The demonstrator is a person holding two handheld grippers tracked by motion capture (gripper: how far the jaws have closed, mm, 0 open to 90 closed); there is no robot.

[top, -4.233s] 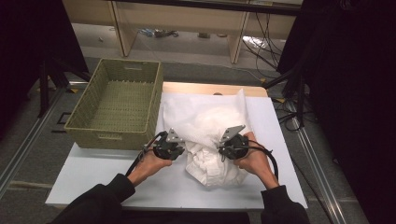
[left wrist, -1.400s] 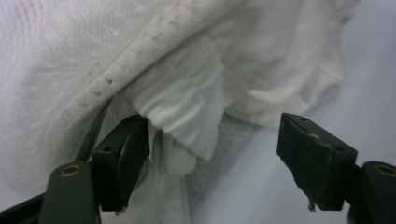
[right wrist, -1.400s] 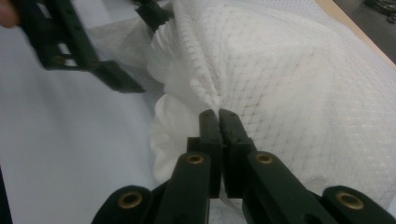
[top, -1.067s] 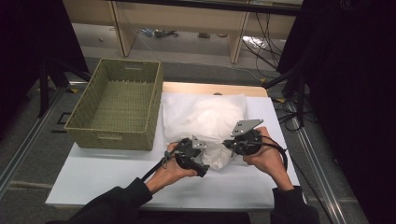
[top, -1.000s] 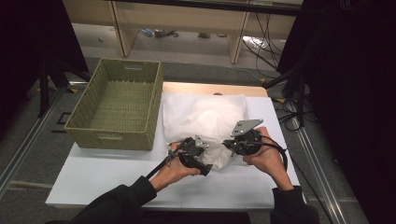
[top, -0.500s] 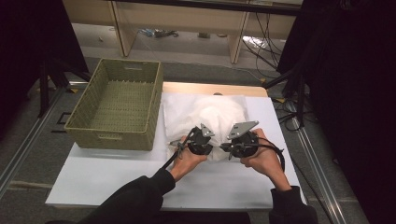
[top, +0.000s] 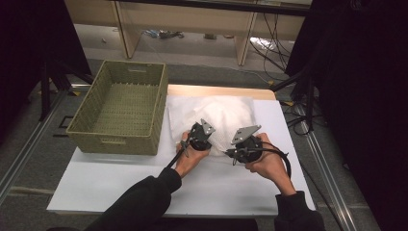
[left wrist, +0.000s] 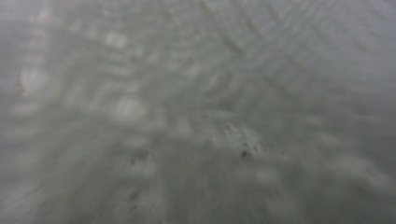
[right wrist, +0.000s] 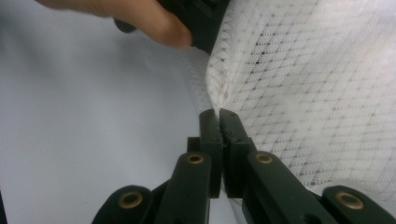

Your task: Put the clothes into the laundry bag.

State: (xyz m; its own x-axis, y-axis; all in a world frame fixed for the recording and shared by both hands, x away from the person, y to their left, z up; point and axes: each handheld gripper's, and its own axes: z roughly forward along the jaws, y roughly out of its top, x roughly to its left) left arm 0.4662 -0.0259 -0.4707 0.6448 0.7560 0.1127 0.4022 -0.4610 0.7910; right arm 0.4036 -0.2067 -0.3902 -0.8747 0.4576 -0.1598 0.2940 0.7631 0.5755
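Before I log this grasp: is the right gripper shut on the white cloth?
Shut on it: the right gripper has both jaws pressed together, pinching an edge of the white cloth.

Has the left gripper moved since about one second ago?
Yes. The left gripper moved away from the white table's near edge, onto the white mesh cloth.

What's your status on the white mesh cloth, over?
Right gripper pinching the white mesh cloth edge. Left gripper pressed into cloth, jaws just closing, grip unseen. Wicker basket alongside.
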